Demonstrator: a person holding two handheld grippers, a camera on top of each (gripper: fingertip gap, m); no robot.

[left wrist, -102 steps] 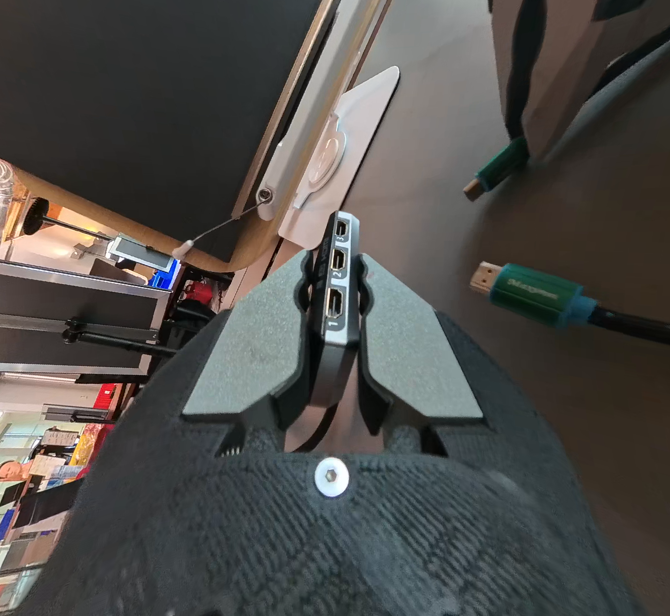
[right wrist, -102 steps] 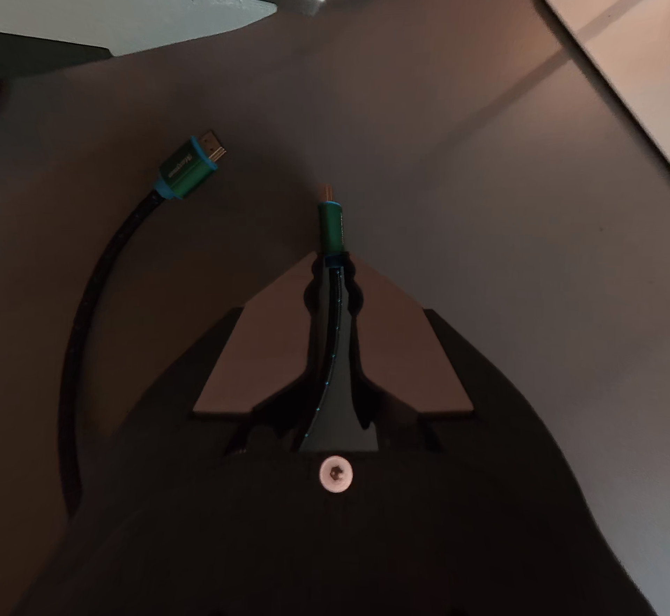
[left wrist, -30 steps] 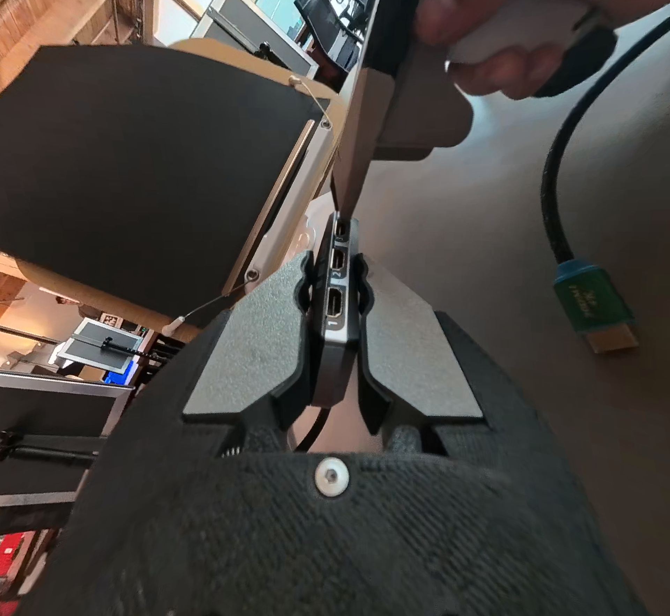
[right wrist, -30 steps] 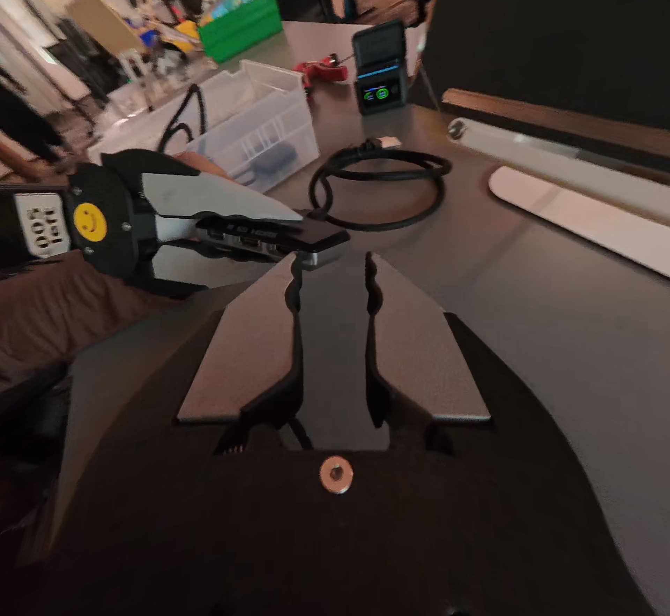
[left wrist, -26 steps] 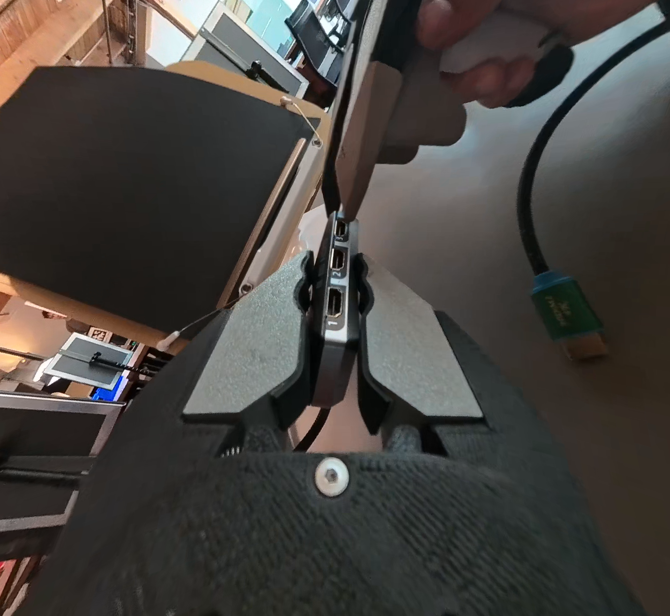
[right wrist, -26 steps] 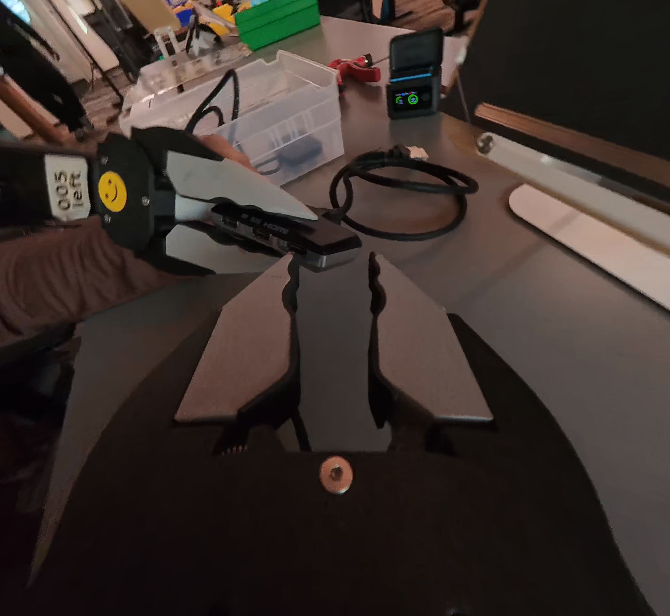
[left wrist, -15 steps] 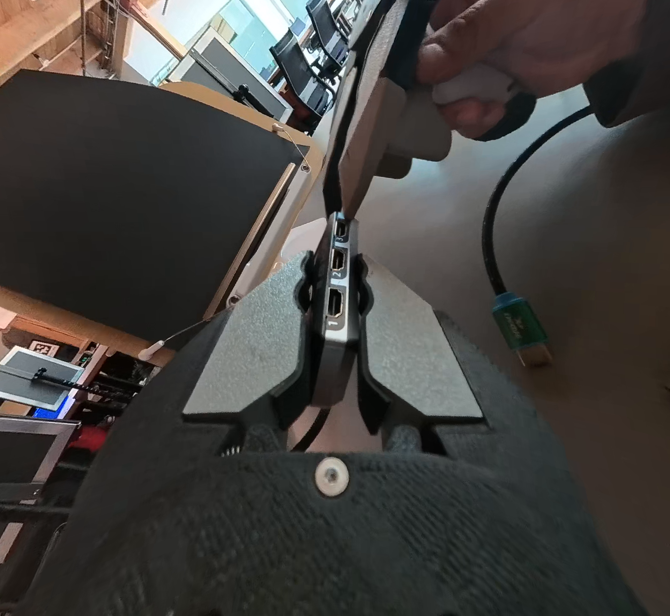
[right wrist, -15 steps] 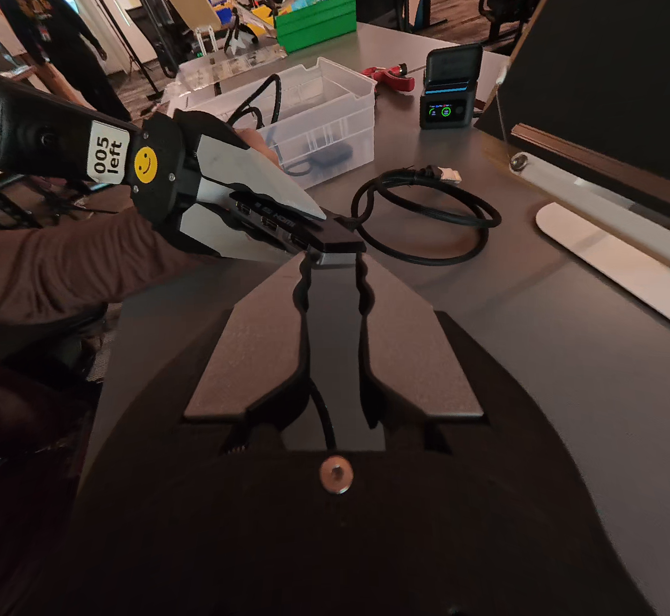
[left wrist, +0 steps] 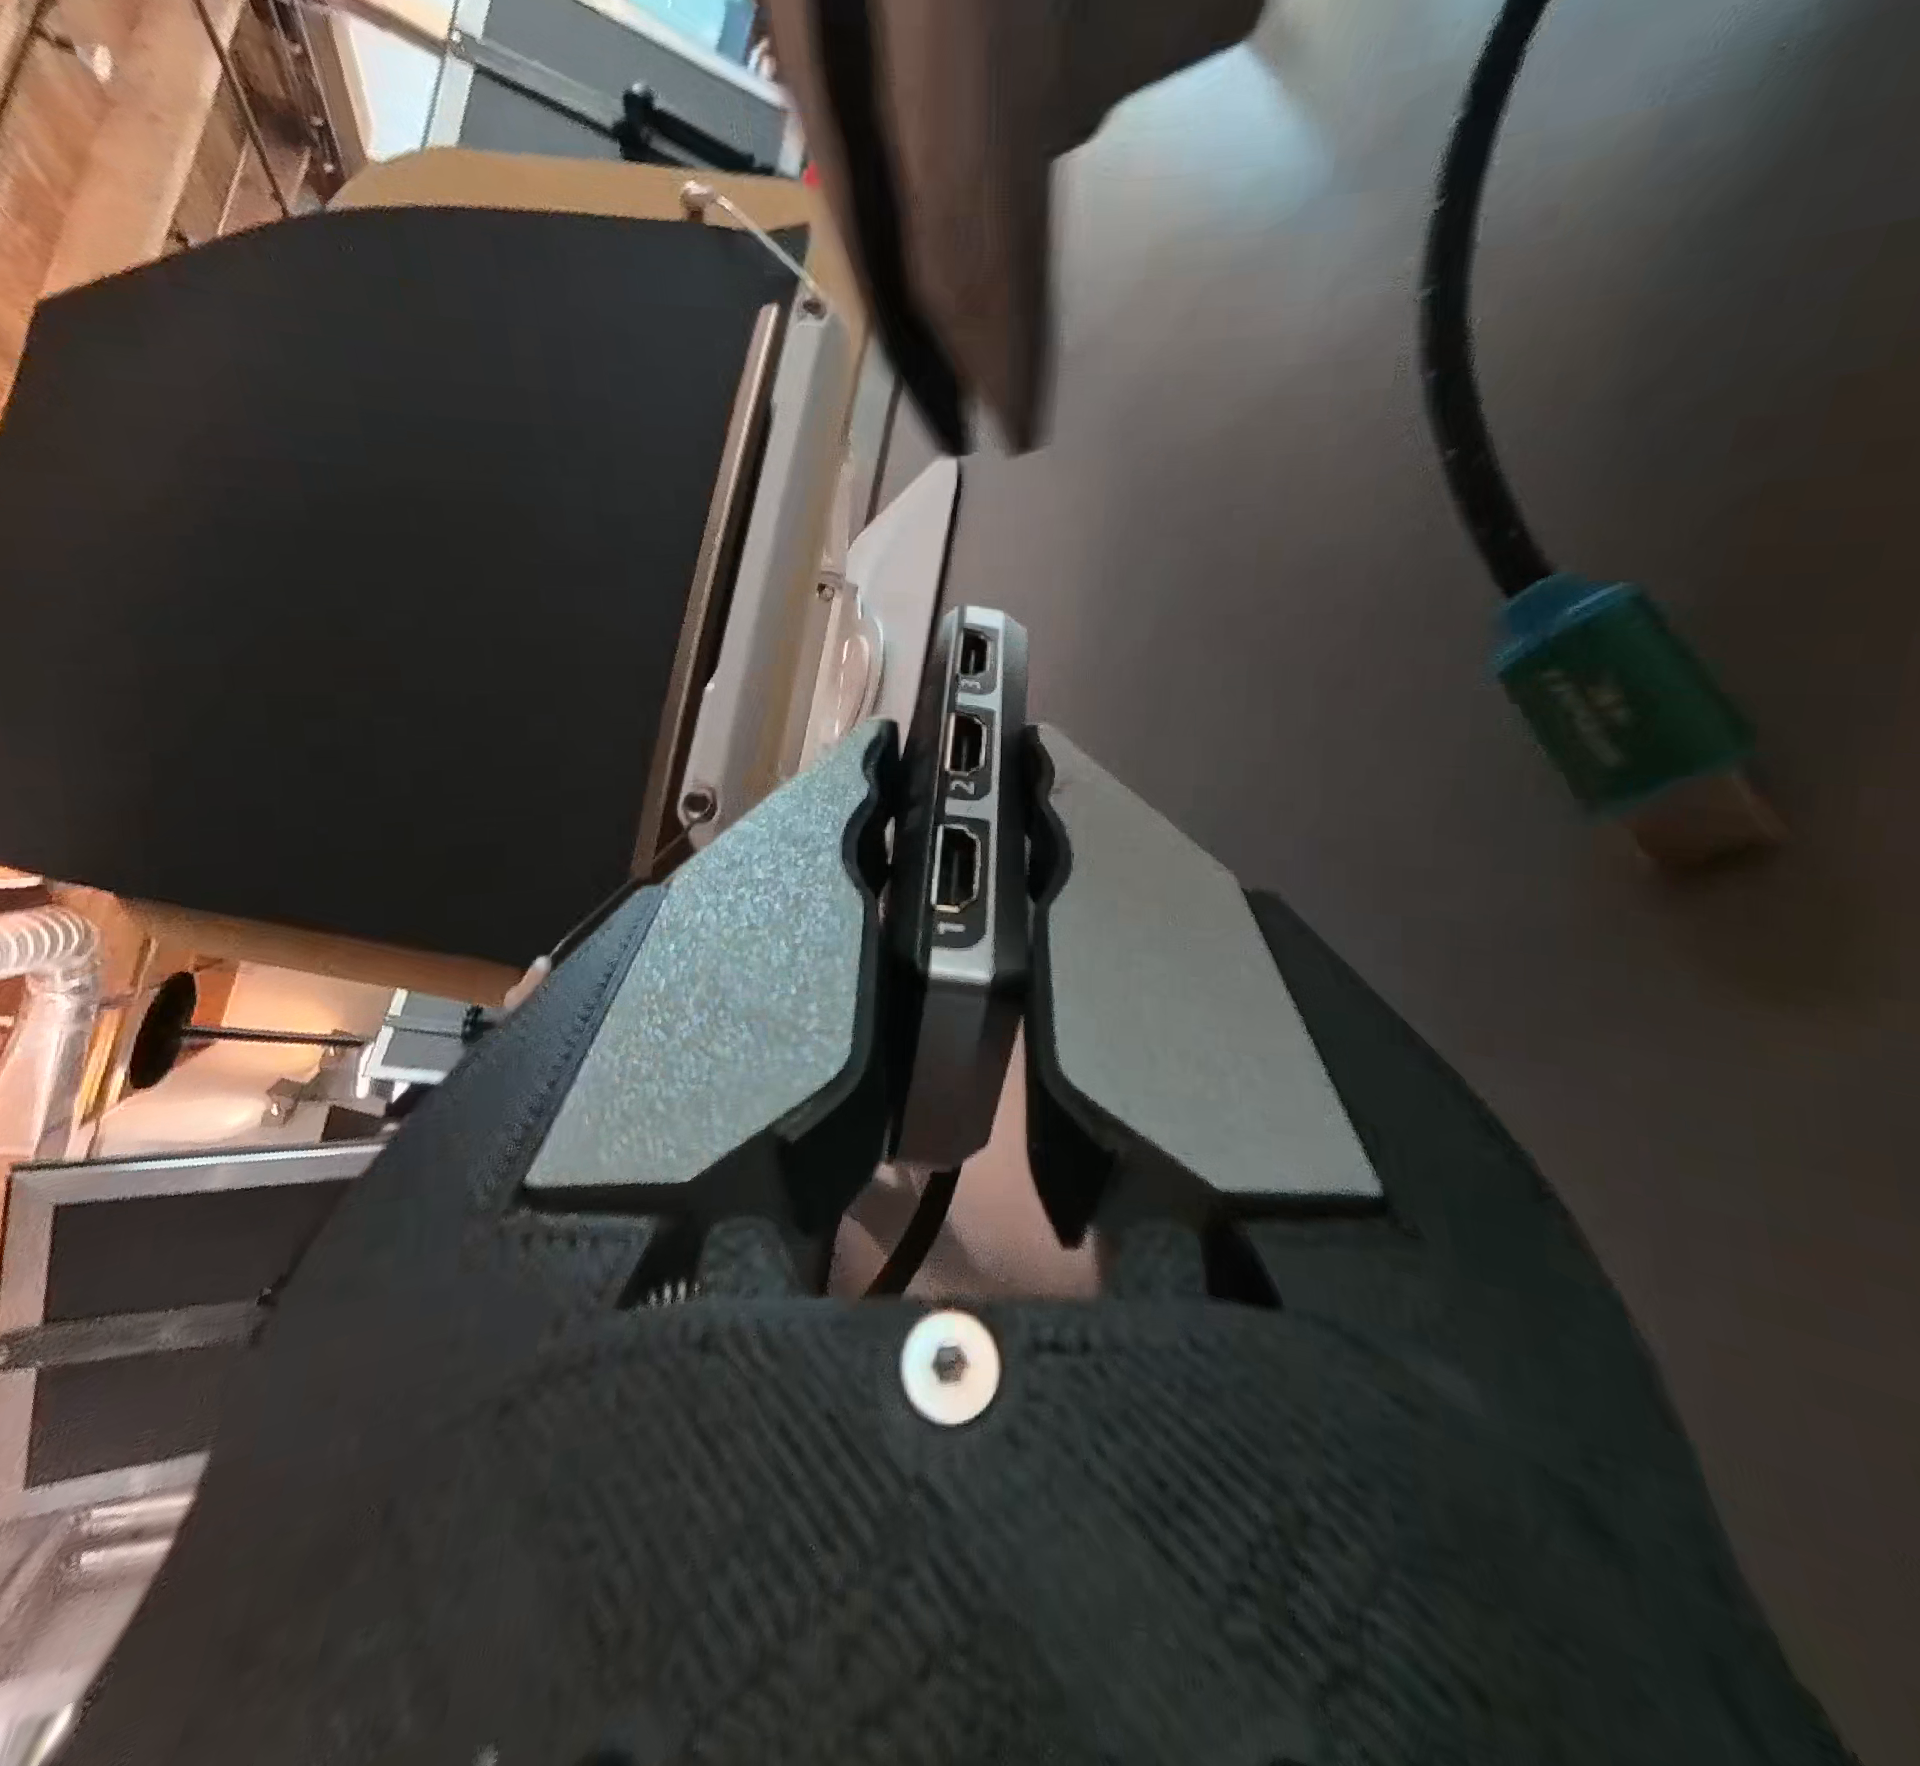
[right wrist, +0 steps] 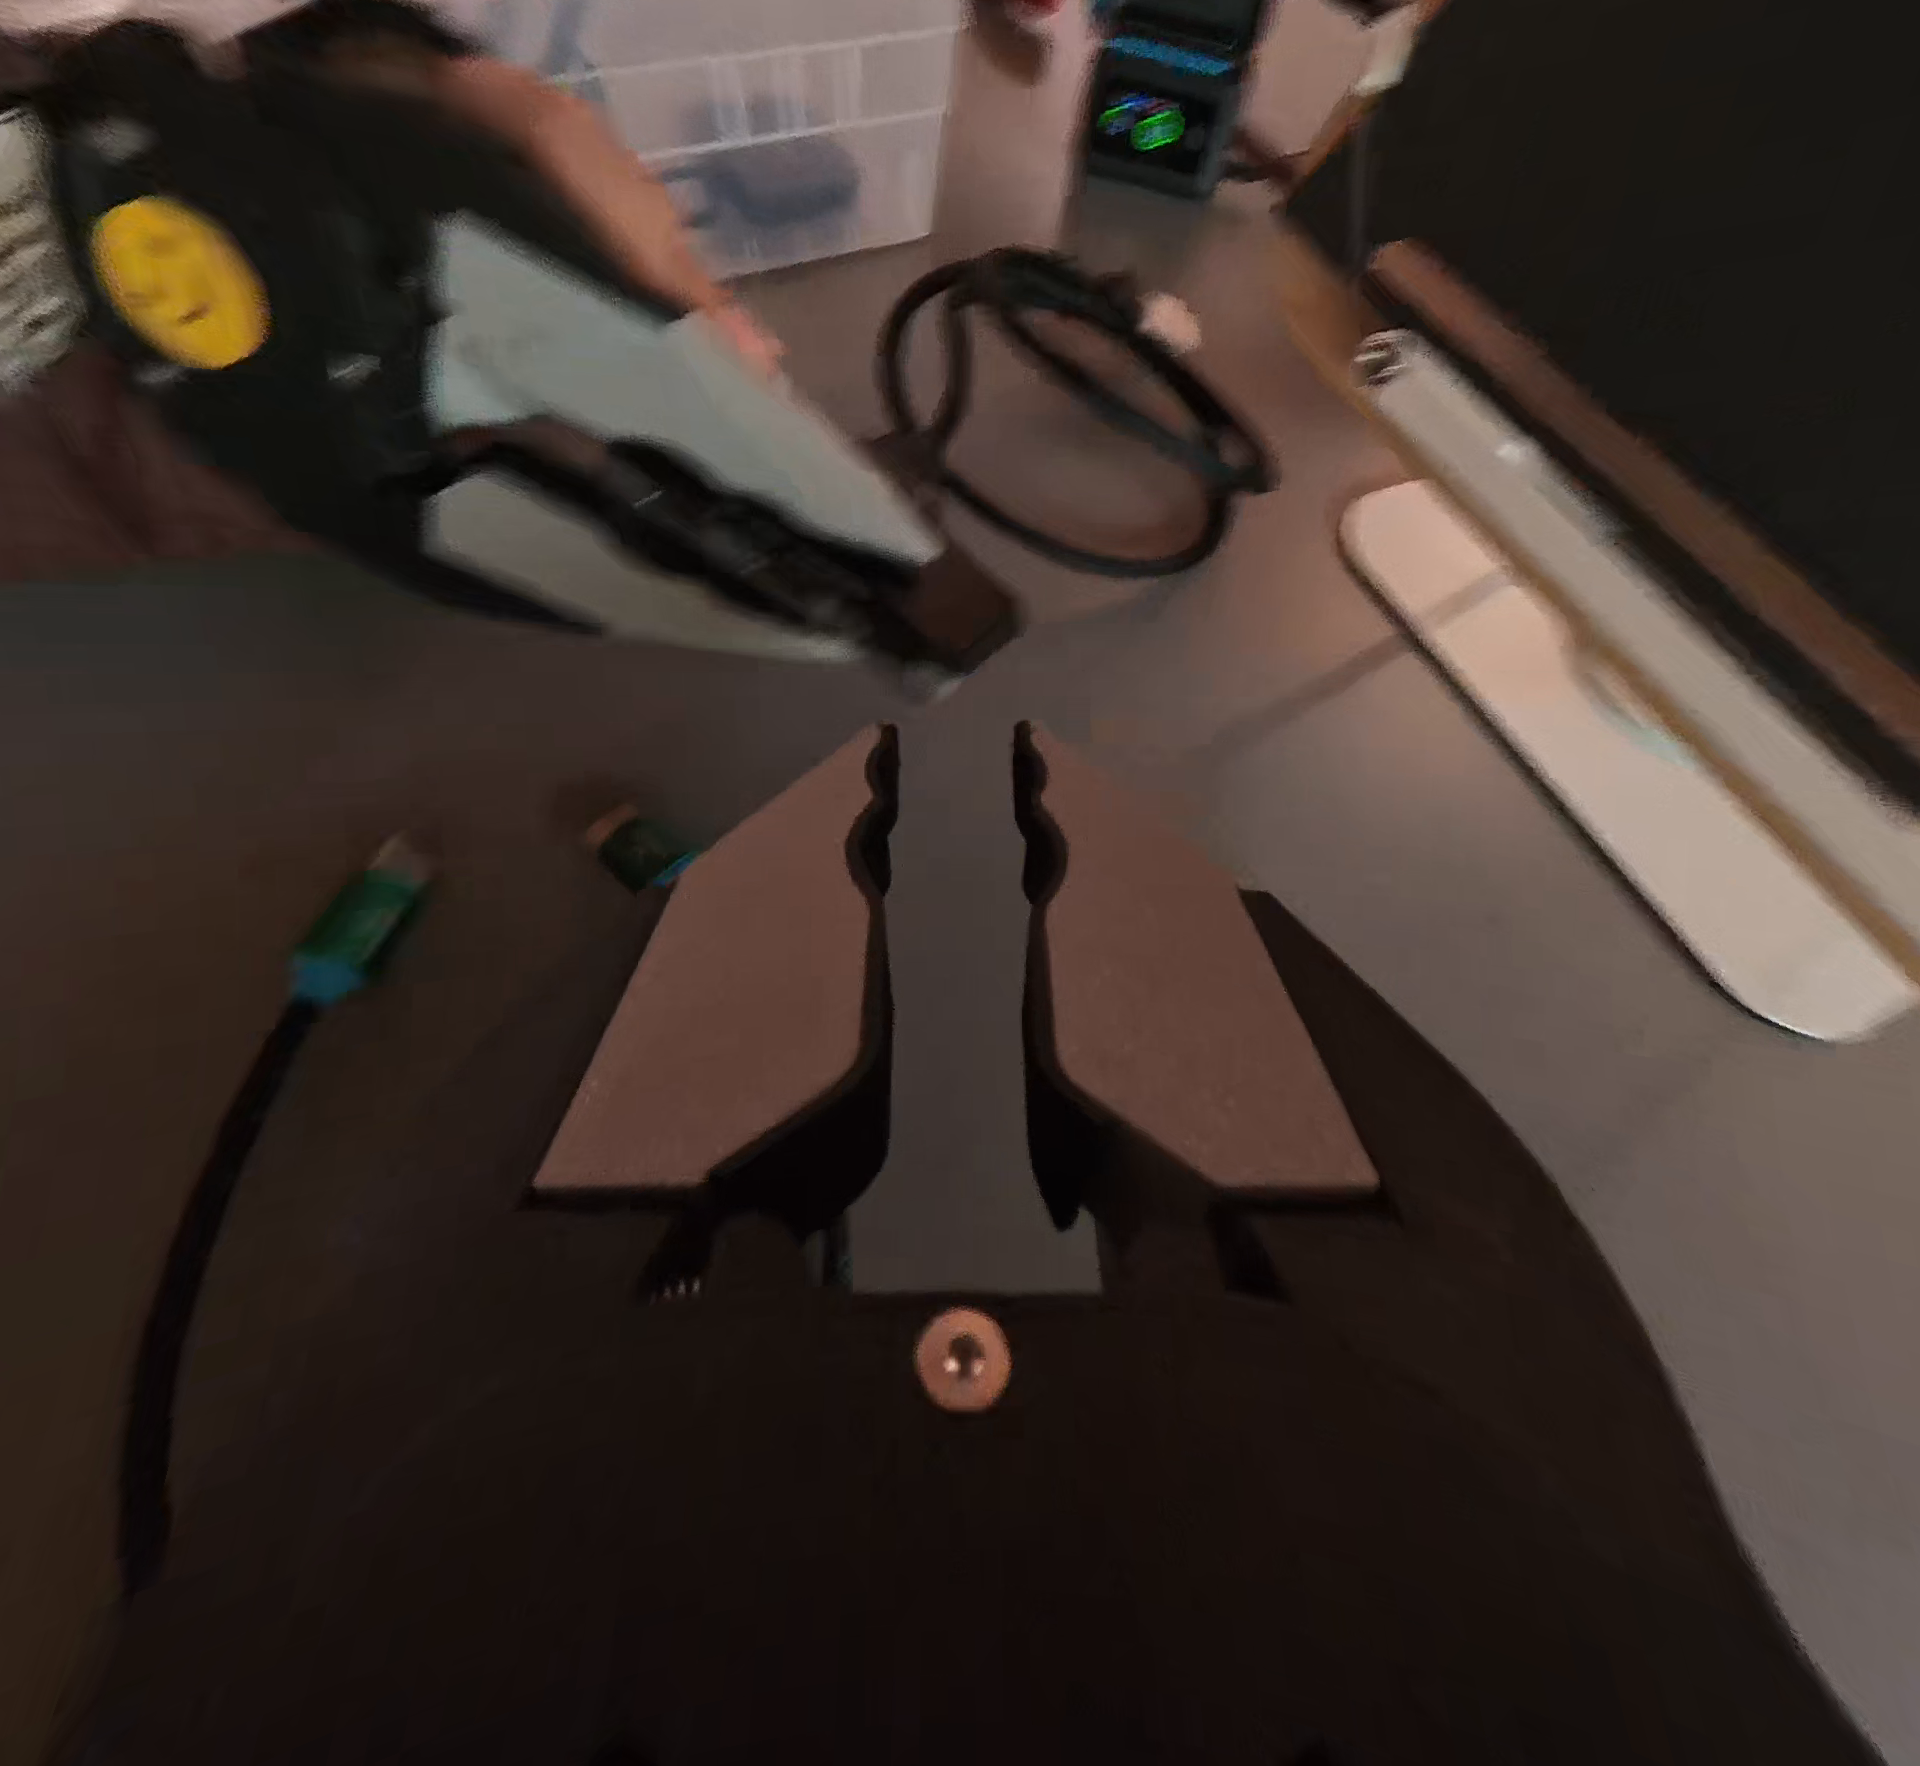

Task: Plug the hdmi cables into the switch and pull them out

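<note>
My left gripper (left wrist: 956, 750) is shut on the dark HDMI switch (left wrist: 961, 885), held edge-up above the table. Its three ports face the camera and are empty. My right gripper (right wrist: 951, 750) is open and empty, a short way from the switch's far end (right wrist: 945, 610). In the left wrist view it hangs blurred above the switch (left wrist: 982, 433). A black HDMI cable with a green plug (left wrist: 1631, 729) lies on the table to the right. The right wrist view shows two green plugs on the table, one (right wrist: 364, 916) on a black cable and another (right wrist: 639, 849) beside my left finger.
A coiled black cable (right wrist: 1070, 428) lies behind the switch. A clear plastic bin (right wrist: 790, 85) and a small device with a lit screen (right wrist: 1164, 95) stand farther back. A black board (left wrist: 343, 573) on a white base (right wrist: 1610, 781) borders the grey table (left wrist: 1351, 469). The tips of one gripper are about 5 cm away from the tips of the other.
My right gripper has drawn back from the far end of the switch, and a gap now shows. Both views are blurred by motion. The left gripper still holds the switch.
</note>
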